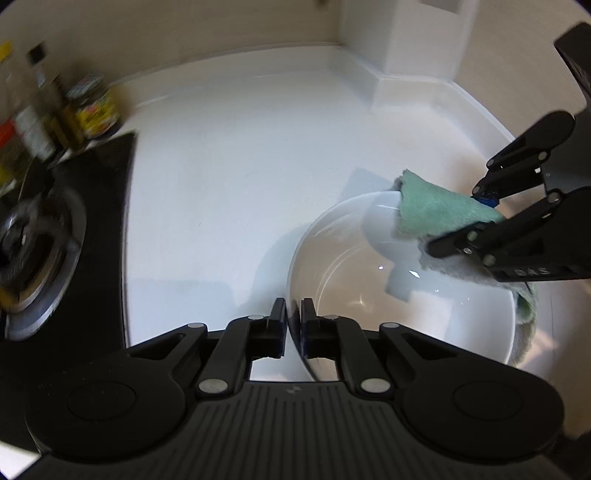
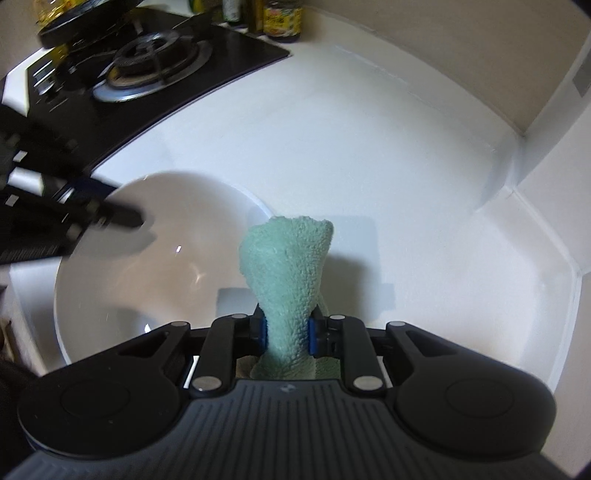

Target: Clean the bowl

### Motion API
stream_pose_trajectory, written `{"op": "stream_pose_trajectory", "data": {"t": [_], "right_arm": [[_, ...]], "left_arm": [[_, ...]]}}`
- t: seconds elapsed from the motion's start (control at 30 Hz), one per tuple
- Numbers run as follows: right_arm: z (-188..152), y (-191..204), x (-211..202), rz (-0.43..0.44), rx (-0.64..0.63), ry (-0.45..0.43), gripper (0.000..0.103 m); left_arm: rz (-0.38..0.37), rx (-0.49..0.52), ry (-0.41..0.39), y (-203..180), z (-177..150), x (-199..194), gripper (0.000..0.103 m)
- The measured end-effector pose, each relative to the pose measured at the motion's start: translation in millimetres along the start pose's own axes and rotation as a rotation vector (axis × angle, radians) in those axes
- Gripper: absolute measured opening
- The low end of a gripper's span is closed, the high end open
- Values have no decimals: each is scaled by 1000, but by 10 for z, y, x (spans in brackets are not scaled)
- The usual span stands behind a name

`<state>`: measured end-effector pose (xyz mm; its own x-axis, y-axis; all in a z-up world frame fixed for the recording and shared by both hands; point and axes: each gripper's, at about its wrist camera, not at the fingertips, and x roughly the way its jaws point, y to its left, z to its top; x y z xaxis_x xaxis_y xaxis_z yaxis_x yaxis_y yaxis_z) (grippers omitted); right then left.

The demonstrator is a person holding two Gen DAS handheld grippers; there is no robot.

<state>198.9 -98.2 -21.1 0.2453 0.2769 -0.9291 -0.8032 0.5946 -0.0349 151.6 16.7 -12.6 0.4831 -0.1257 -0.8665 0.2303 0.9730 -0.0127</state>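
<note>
A white bowl [image 1: 424, 295] sits on the white counter; it also shows in the right wrist view [image 2: 155, 258]. My left gripper [image 1: 293, 321] is shut on the bowl's near rim, one finger inside and one outside; it shows blurred at the left of the right wrist view [image 2: 122, 218]. My right gripper [image 2: 287, 332] is shut on a green cloth [image 2: 284, 266] that sticks up over the bowl's right rim. In the left wrist view the right gripper [image 1: 469, 218] holds the cloth [image 1: 436, 210] over the bowl's far side.
A black gas stove [image 2: 147, 62] lies at the left [image 1: 44, 236]. Bottles and a jar [image 1: 96, 107] stand behind it [image 2: 280, 18]. The white counter [image 1: 229, 166] runs to a beige wall and a corner ledge [image 1: 406, 59].
</note>
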Motion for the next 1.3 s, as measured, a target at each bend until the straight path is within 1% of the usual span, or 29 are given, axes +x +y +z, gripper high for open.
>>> {"op": "stream_pose_trajectory", "data": {"t": [0.07,0.17,0.23,0.3,0.37,0.5,0.6,0.67,0.77,0.97,1.17,1.3], "right_arm": [[-27,-17,-26,34,-35,29,19],[17,-36,-27,63,-92,60,21],[94,-13,-7,50,-176,72,21],[179,37,28,24,-237,63,21],[263,80,72,6,-277,56,20],[330,135,126,-11,-293,61,19],[304,104,106,1,-244,45,18],[261,38,72,13,-186,28,18],[218,35,57,9,-147,10,18],[159,8,28,7,-123,2,18],[170,-2,42,5,-121,5,18],[161,-9,38,4,-106,2,18]], "left_arm": [[-19,63,5,-20,41,38,6],[-22,187,16,-84,80,63,9],[-21,250,23,-113,100,77,10],[-25,303,29,-136,121,91,10],[-35,324,31,-140,138,102,10],[-25,300,34,-155,133,103,10],[-12,254,33,-156,117,94,10],[-2,220,34,-155,103,85,10],[21,161,38,-167,81,65,10],[69,88,22,-215,-9,-39,10],[74,74,15,-210,-29,-51,10],[57,84,3,-178,-30,-37,9]]}}
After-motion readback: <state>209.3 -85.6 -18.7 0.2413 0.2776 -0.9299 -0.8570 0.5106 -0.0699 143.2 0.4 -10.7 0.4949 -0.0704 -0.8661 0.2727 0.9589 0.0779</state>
